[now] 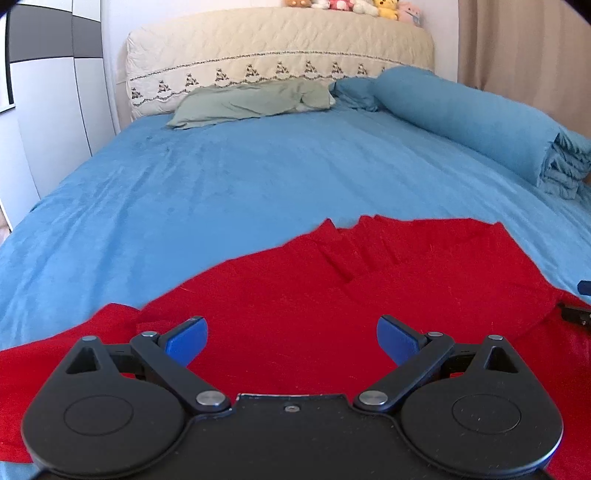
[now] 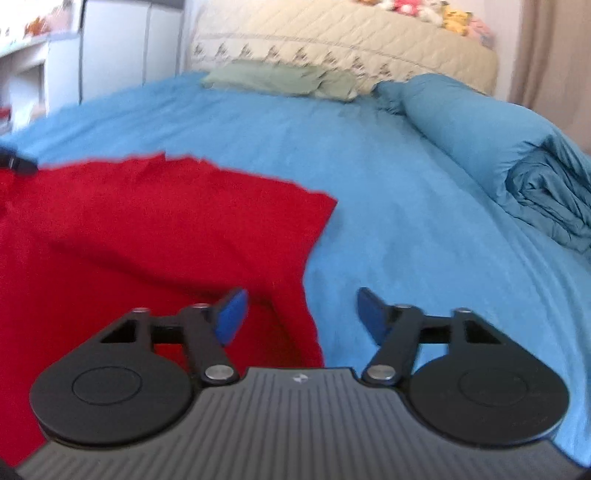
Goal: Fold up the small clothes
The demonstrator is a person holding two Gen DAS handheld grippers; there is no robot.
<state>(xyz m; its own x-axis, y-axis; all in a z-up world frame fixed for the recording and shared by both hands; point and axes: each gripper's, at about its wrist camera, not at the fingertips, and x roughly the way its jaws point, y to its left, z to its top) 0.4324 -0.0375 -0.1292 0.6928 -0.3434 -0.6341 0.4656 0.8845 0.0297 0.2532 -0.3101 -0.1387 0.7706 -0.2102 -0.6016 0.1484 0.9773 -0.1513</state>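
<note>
A red garment [image 1: 332, 295] is spread out on the blue bedsheet [image 1: 221, 184] at the near end of the bed, lying mostly flat with a few folds and creases toward its far edge. Its right-hand edge [image 2: 317, 229] is seen running down across the sheet in the right wrist view, with some rumpling close to the camera.

The left gripper [image 1: 291, 339] is held low over the red cloth with its blue-padded fingers [image 1: 184, 341] spread wide, nothing pinched between them. The right gripper [image 2: 301, 314] is also spread wide and nothing is gripped; its left finger is seen over the garment's edge and its right finger over bare sheet. Whether either one is actually touching the fabric can't be told.

Further back, a sage-green pillow [image 1: 251, 101] is laid against the cream quilted headboard [image 1: 277, 48], and a rolled blue duvet [image 1: 480, 122] is parked along the right side. Stuffed toys [image 1: 354, 5] are lined up on top of the headboard.
</note>
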